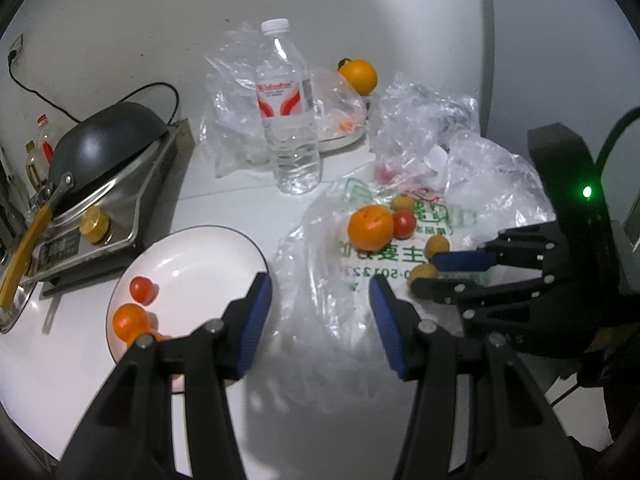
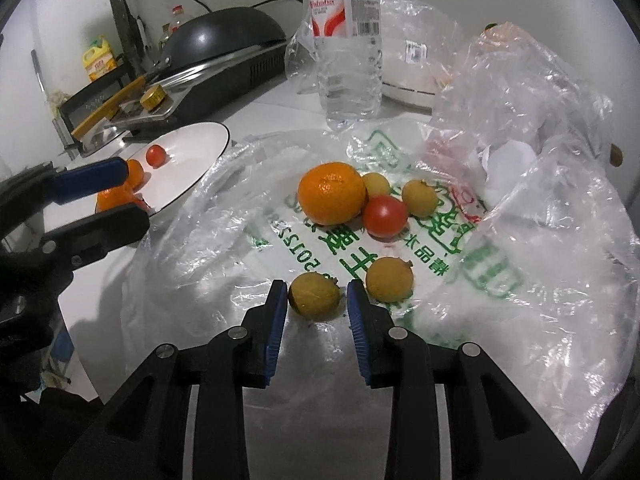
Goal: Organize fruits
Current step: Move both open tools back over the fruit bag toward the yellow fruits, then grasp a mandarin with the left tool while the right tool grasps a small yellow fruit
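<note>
The right claw [image 2: 317,304] points down at a small yellow fruit [image 2: 314,294] lying on the printed bag [image 2: 224,248] — the fruit sits dead ahead, right between the fingertips, with a sliver of gap on each side. The jaws stand narrowly apart, not yet pressing it. The fruit is near round, so no axis matters. A second yellow fruit [image 2: 389,279] lies just right of the right finger — close enough to get nudged. The left claw [image 1: 320,300], apart and empty, hangs beside the plate [image 1: 224,248], well off from the fruit; the right hand is plainly nearer.
</note>
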Available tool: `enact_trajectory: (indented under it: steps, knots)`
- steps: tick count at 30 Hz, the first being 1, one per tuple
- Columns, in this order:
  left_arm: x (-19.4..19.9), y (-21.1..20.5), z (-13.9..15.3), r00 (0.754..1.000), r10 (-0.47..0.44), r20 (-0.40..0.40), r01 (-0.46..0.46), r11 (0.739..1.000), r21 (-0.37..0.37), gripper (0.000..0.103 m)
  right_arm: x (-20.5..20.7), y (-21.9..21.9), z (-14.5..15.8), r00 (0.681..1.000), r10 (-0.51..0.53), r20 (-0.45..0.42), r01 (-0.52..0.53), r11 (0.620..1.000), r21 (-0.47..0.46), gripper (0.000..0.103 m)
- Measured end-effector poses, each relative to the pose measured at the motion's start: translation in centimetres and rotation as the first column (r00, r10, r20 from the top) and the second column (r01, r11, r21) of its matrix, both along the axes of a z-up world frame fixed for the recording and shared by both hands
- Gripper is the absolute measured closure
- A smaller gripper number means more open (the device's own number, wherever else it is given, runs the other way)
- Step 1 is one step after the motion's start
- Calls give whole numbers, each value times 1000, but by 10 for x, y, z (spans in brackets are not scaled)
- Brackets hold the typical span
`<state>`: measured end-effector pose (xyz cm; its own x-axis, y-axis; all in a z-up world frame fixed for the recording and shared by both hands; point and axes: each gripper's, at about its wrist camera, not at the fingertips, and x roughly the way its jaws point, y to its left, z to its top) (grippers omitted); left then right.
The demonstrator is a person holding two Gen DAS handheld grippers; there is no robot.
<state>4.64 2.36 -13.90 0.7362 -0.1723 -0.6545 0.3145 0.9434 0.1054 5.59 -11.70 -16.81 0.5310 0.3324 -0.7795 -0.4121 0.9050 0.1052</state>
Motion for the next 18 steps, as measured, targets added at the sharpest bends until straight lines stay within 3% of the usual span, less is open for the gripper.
enact_trajectory:
  steps: [7,18]
  knots:
    - [9,-12,-3,1000,-11,-10,11,1000,13,51,3,-1,0,1000,27,6,-27,1000,-3,75]
    - [30,-43,-5,998,-60,-27,61,997,36,51,9,-37,33,996,-22,87,18,999,52,75]
